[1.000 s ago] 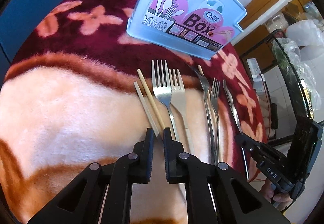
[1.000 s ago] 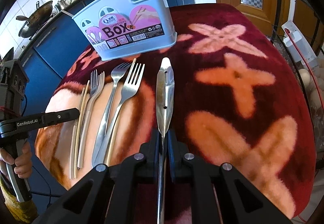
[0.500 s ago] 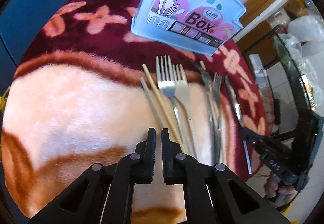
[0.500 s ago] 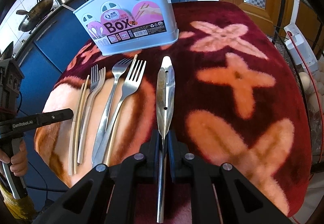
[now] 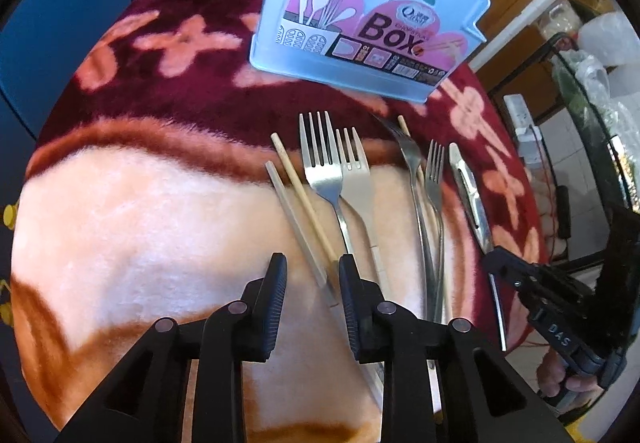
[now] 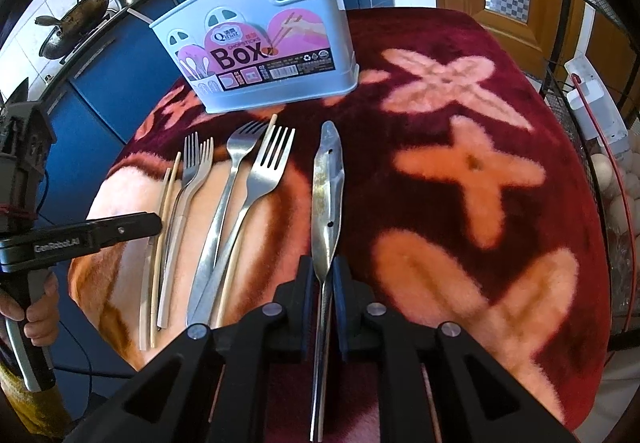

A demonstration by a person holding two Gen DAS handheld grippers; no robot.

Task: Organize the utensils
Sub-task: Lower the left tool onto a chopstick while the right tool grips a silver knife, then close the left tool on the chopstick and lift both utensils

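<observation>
1. The left gripper has just spread its jaws, which stood nearly together a second ago; two chopsticks now lie between them, unpressed.
2. The right gripper is clamped on a flat metal utensil (its kind is unclear).
3. Forks lie in a row on the blanket, near the blue utensil box.
</observation>
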